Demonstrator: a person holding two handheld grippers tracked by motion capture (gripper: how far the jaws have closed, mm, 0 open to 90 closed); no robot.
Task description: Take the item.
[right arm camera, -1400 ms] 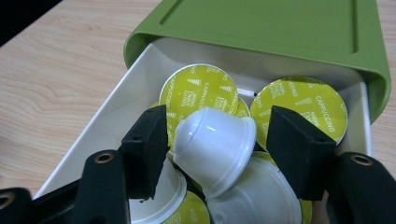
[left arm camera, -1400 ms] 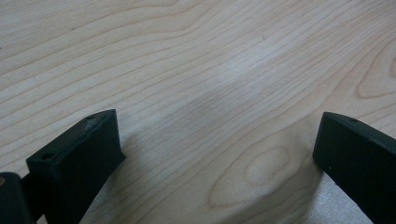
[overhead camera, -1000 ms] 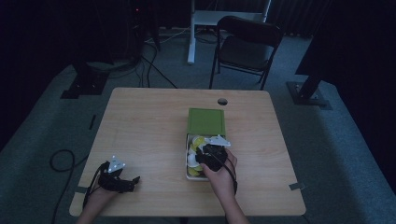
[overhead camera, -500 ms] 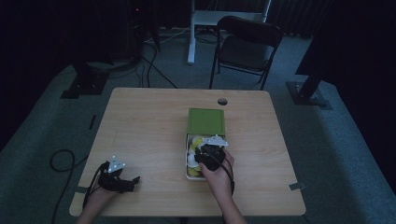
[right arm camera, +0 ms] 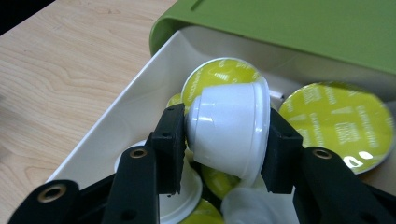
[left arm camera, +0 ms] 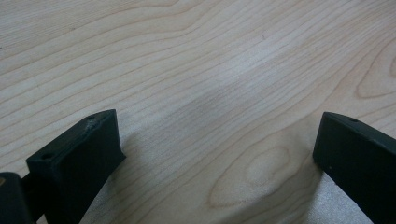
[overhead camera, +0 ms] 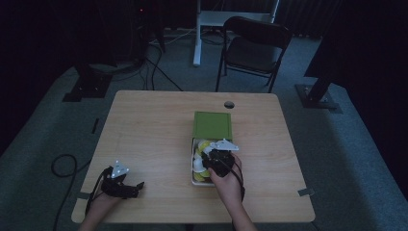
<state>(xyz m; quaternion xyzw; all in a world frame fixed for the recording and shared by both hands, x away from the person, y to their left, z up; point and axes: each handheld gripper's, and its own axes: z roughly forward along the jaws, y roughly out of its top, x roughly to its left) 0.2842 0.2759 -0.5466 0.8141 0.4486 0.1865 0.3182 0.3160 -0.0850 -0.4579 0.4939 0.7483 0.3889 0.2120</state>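
Observation:
A green box [overhead camera: 212, 125] with a white pull-out drawer [overhead camera: 194, 179] lies right of the table's middle. The drawer [right arm camera: 112, 116] holds several white coffee capsules with yellow-green foil lids [right arm camera: 338, 123]. My right gripper [right arm camera: 226, 142] is shut on one white capsule [right arm camera: 229, 128], held on its side just above the others. From above, the right gripper [overhead camera: 217, 161] sits over the drawer. My left gripper [overhead camera: 126, 186] rests near the table's front left corner, open, with bare wood [left arm camera: 210, 102] between its jaws.
A round cable hole [overhead camera: 229, 104] lies in the table's far edge behind the box. A black folding chair [overhead camera: 252, 48] stands beyond the table. Cables [overhead camera: 62, 166] trail on the floor at the left.

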